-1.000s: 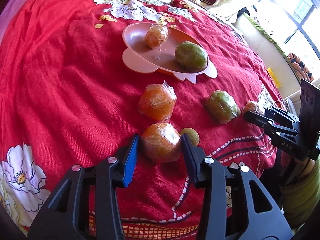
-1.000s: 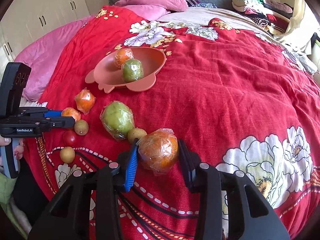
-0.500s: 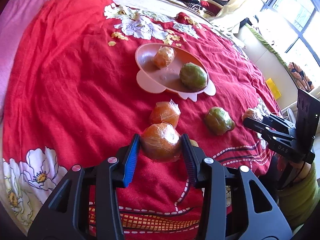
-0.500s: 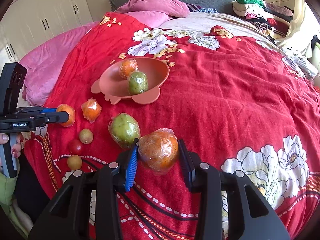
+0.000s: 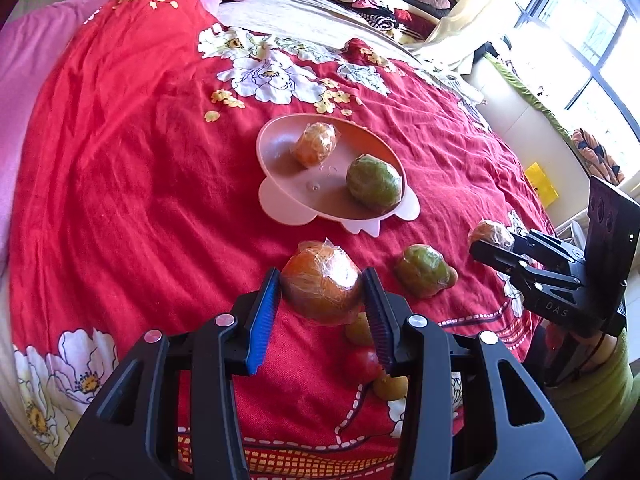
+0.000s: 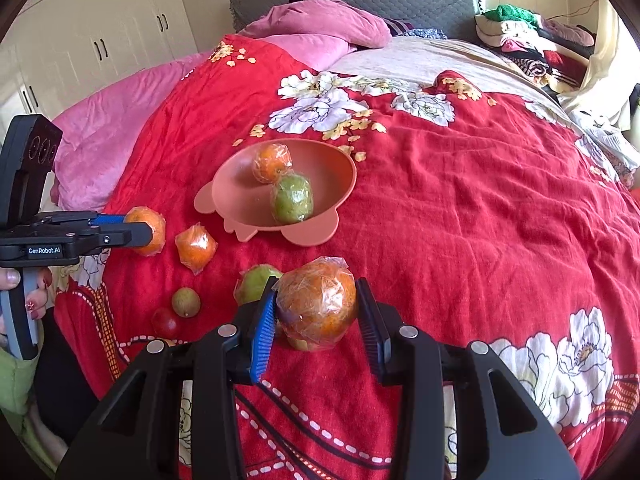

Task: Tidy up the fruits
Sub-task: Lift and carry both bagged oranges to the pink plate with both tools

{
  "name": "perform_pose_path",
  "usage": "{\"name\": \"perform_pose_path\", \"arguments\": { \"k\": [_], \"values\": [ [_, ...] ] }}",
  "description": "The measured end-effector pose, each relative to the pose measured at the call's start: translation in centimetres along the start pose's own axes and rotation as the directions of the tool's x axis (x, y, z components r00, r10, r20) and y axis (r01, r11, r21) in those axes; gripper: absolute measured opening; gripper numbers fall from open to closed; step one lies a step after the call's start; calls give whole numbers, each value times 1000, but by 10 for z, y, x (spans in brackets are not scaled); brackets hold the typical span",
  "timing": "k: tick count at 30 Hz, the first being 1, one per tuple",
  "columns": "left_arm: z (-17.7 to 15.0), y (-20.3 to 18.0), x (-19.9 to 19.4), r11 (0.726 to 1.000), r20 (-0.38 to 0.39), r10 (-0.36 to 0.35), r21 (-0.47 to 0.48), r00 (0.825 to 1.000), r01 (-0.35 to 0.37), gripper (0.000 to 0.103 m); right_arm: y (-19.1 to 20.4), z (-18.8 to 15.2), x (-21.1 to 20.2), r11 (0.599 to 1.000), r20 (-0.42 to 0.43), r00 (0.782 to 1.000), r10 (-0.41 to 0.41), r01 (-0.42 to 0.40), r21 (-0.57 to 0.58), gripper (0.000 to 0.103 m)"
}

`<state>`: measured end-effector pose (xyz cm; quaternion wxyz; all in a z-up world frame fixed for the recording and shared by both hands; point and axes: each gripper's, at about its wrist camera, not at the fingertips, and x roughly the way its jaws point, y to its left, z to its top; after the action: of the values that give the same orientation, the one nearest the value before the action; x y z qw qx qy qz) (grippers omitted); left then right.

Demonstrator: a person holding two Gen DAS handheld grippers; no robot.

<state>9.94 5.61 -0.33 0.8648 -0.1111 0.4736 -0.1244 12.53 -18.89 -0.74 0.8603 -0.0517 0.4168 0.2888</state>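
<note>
Your left gripper (image 5: 322,294) pinches a plastic-wrapped orange (image 5: 322,286) between its pads, low in the centre of the left wrist view. Your right gripper (image 6: 316,316) likewise pinches a second wrapped orange (image 6: 316,300), low centre of its own view. Both fruits look clear of the red floral bedspread (image 5: 120,184).

The pink bowl (image 5: 276,148) sits above each claw in the frame, so it lies straight ahead of both. It already holds a wrapped orange (image 5: 315,145) and a wrapped green fruit (image 5: 374,185); its free space is at the left and front.

In the left view the bowl fills more of the frame, so your left hand is probably nearer. A loose wrapped orange (image 6: 196,247) and a wrapped green fruit (image 5: 422,270) lie between the claws and the bowl.
</note>
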Motion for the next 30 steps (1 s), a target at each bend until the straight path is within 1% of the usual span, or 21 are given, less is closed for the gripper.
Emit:
{"name": "perform_pose_path", "arguments": {
  "k": [9, 20, 30],
  "values": [
    [11, -5, 5, 1000, 5, 3, 15, 1000, -3, 34, 0, 13, 5, 1000, 16, 1000, 2, -1, -13, 37],
    [36, -13, 15, 999, 18, 8, 45, 1000, -9, 34, -3, 29, 12, 1000, 33, 999, 3, -2, -23, 37],
    [53, -17, 37, 998, -4, 16, 68, 1000, -15, 34, -9, 48, 25, 1000, 37, 999, 5, -4, -26, 37]
  ]
}}
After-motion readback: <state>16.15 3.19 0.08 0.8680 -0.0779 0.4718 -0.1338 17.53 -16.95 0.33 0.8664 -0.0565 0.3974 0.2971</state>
